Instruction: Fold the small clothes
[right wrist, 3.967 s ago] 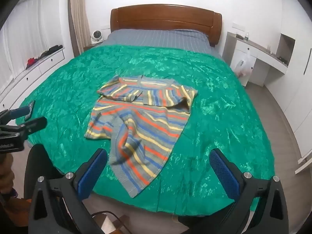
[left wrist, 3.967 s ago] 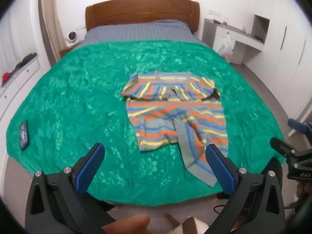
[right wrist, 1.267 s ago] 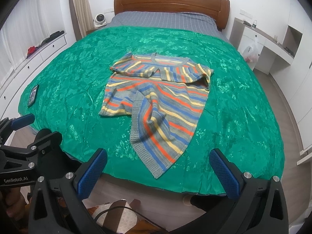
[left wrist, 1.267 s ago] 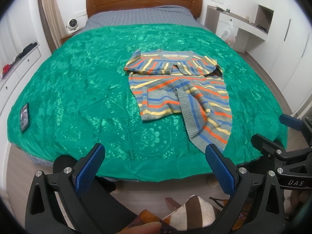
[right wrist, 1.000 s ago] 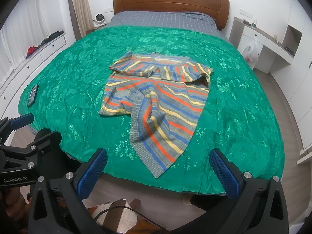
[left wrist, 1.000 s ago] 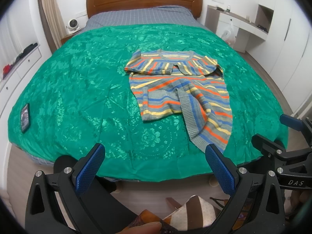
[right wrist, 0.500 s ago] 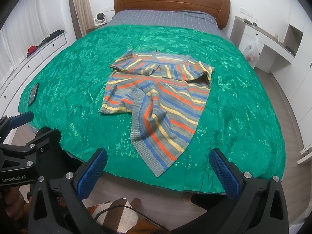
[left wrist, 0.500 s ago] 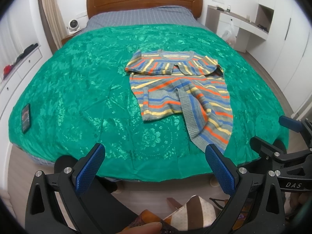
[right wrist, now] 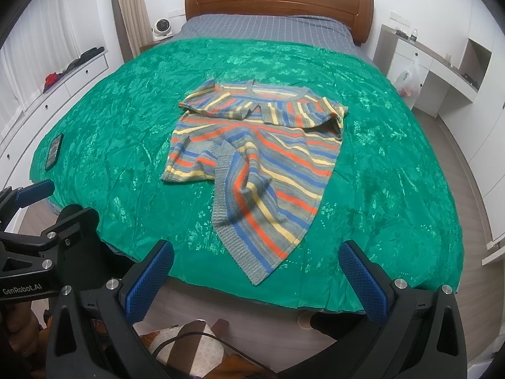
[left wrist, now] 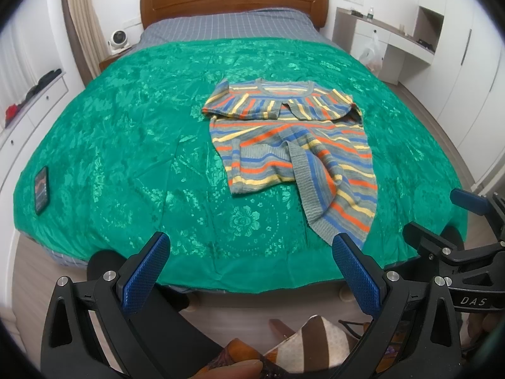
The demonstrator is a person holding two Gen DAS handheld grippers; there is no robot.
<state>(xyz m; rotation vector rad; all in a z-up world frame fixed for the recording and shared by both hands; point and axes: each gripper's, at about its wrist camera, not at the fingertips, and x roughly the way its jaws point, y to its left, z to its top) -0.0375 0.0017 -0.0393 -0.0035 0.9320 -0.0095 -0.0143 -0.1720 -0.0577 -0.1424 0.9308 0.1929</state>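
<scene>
Striped sweater (left wrist: pixel 293 145) is lying on the green bedspread (left wrist: pixel 126 145), roughly in the middle and a bit toward the right side of the bed. Both sleeves are folded in across the chest at the far end, up by the neckline. The bottom hem isn't flat though: the near right corner trails off toward the near edge of the bed, and one flap is turned over with its grey ribbed band showing (looks kinda rumpled there).

Left gripper (left wrist: pixel 251 263) is spread wide with nothing between its blue pads, hanging off the near edge of the bed. Right gripper (right wrist: pixel 257 273) is the same deal, fully apart and holding nothing, just short of the sweater's near corner.

A phone (left wrist: pixel 41 189) sits on the bedspread at the near left corner, well apart from the sweater. The wooden headboard (right wrist: pixel 277 0) is at the far end.
</scene>
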